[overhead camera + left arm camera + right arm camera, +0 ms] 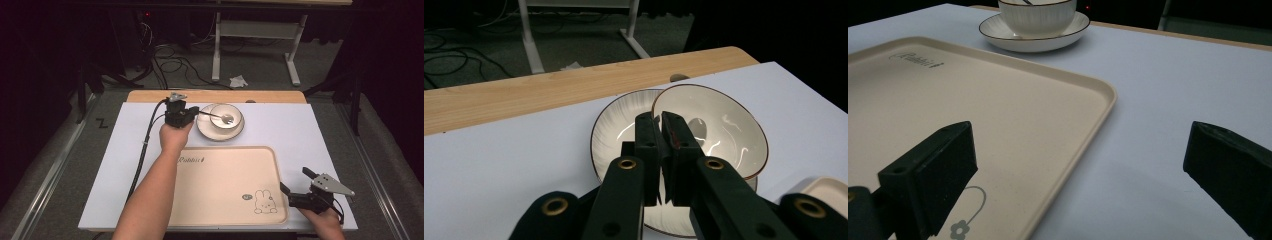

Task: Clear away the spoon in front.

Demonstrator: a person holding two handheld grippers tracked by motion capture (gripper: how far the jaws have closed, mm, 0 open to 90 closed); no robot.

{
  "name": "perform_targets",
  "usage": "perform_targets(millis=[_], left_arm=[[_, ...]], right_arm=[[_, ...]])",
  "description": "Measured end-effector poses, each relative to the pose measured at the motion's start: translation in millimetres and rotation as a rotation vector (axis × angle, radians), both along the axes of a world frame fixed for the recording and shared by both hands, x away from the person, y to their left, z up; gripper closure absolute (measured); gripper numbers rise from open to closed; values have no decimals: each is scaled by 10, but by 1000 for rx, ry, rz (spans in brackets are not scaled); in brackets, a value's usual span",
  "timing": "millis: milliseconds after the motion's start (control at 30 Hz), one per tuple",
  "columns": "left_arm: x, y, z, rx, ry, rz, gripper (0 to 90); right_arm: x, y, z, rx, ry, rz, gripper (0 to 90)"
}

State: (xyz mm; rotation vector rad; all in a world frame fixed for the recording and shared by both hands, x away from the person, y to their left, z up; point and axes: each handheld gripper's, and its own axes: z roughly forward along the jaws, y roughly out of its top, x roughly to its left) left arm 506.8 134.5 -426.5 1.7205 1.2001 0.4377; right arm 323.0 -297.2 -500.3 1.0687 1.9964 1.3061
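- The left gripper (192,114) sits at the far side of the table, just left of the saucer (204,131). Its jaws are closed on the handle of a spoon (214,116).
- The spoon handle runs from the jaws rightward over the bowl rim; the spoon's head lies inside the bowl (225,115).
- In the left gripper view, the left gripper (663,127) shows both jaws drawn close together, with only a narrow slit between them, directly above the bowl (724,127). The handle itself cannot be made out there.
- The bowl stands on the saucer (611,130), on the white sheet (290,125) beyond the tray.
- The right gripper (297,181) rests at the near right corner of the tray (225,185), jaws spread wide with nothing between them.
- In the right gripper view, one jaw stands over the tray (998,110) and the other over the white sheet (1158,100); the tray's edge passes between them.
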Motion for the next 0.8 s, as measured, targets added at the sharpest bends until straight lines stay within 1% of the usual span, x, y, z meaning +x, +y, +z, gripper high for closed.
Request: perform_targets(millis=[33, 100, 133, 200, 233, 267, 367, 433, 467, 500, 567, 667, 733, 800], left_arm=[[-7, 0, 5, 0, -1, -11, 875], [-13, 0, 9, 2, -3, -15, 885], [-29, -2, 20, 3, -10, -29, 890], [-38, -6, 27, 2, -13, -33, 896], [-52, -15, 37, 3, -16, -41, 898], [-60, -21, 40, 2, -19, -42, 898], [-74, -36, 46, 3, -28, -45, 900], [-96, -63, 64, -6, -45, -45, 900], [-96, -63, 64, -6, -45, -45, 900], [-107, -78, 76, -17, -52, -51, 900], [-114, -84, 81, -18, -55, -51, 900], [-137, -89, 100, -2, -77, -46, 900], [-158, -88, 127, -4, -99, -39, 900], [-166, -87, 139, -6, -104, -37, 900]], right_arm=[[0, 0, 0, 1, 0, 2, 13], [1, -1, -1, 0, 0, 0, 13], [2, 0, -2, 1, 2, -1, 13], [4, 0, -2, -1, -1, 1, 14], [1, 5, -2, 2, 6, -3, 13], [5, 4, -3, -2, 1, 1, 13], [4, 6, -1, -3, 0, 1, 14], [-3, 7, 1, 0, 4, -3, 13], [-3, 7, 1, 0, 4, -3, 13], [-1, 4, 2, 3, 3, -3, 14], [2, 1, 1, 1, -1, -1, 13], [0, 2, 0, 1, 0, -2, 13], [0, 3, 1, 2, 1, -3, 14], [0, 3, 2, 3, 2, -3, 13]])
